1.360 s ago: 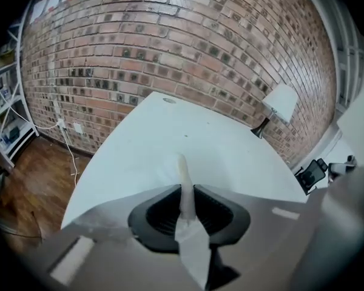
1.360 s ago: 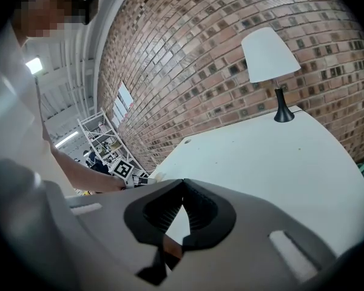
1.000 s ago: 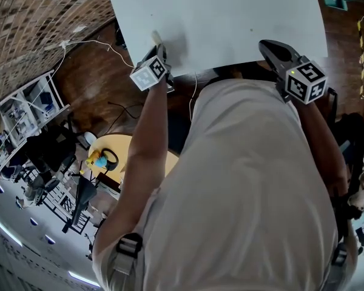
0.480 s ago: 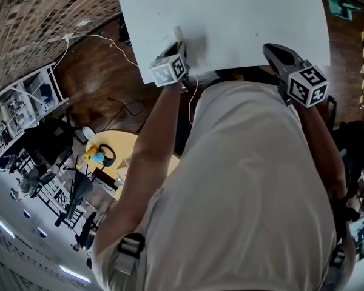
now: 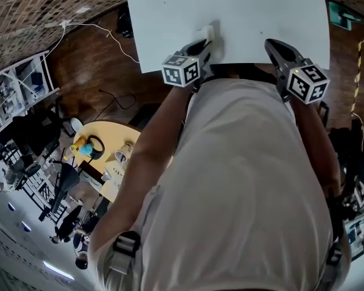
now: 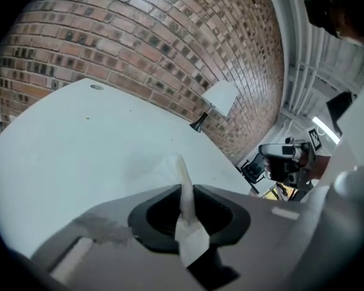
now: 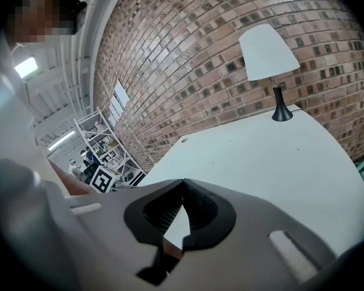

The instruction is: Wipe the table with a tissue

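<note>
**Head view:** The left gripper reaches over the near edge of the white table. A small wad of tissue sits at its tip, down on the tabletop. The right gripper sits at the same edge, well apart to the right, with nothing at its tip.

**Left gripper view:** The jaws are clenched on a thin, upright fold of the tissue. The rest of it lies bunched on the table just ahead of the tips. The tissue looks light, soft and limp, with no stiffness of its own, so wiping pressure would have to come from the gripper bearing down. It would likely tear or slip free if dragged hard by a single layer. A pinch on a gathered fold, as here, seems the soundest hold.

**Right gripper view:** The jaws are closed tip to tip on nothing. Beyond them lies bare tabletop, with a white-shaded lamp standing at the far edge against a brick wall.
</note>
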`<state>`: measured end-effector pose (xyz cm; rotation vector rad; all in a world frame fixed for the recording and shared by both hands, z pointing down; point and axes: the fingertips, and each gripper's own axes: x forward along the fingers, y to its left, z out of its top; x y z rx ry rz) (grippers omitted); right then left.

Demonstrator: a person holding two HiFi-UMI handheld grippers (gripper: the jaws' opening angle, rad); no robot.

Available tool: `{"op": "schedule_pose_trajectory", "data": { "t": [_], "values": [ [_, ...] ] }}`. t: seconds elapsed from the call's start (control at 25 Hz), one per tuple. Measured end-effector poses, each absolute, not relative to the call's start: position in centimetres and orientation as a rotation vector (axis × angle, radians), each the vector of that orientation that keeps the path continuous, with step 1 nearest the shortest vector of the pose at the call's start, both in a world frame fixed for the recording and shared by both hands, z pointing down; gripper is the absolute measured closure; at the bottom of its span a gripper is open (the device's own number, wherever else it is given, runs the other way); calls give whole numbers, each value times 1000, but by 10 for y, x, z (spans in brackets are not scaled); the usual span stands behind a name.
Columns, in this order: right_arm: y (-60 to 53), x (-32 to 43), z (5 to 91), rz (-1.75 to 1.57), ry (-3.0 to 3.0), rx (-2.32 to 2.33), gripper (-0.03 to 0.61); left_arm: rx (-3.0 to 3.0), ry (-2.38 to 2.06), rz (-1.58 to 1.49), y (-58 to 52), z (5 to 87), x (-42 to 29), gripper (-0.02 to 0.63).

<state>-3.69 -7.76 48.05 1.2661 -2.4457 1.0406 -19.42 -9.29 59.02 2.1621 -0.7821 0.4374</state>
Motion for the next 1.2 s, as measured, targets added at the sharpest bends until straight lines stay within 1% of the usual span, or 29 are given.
{"op": "schedule_pose_trajectory", "data": {
  "t": [0.12,0.44,0.64,0.8,1.2],
  "values": [
    [-75,-44,480,1035,-2445,1276,572,2201,-812,345,-96,570,-211,549],
    [-71,-72,468,984,-2451,1302,572,2173,-1026,156,-99,539,-295,549],
    [-63,-69,469,916,-2402,1383,572,2190,-982,60,-87,540,-300,549],
    [-74,-93,469,907,-2408,1377,572,2216,-959,82,-99,530,-317,549],
    [-72,-59,444,860,-2423,1451,572,2309,-826,194,-94,519,-258,548]
  ]
}}
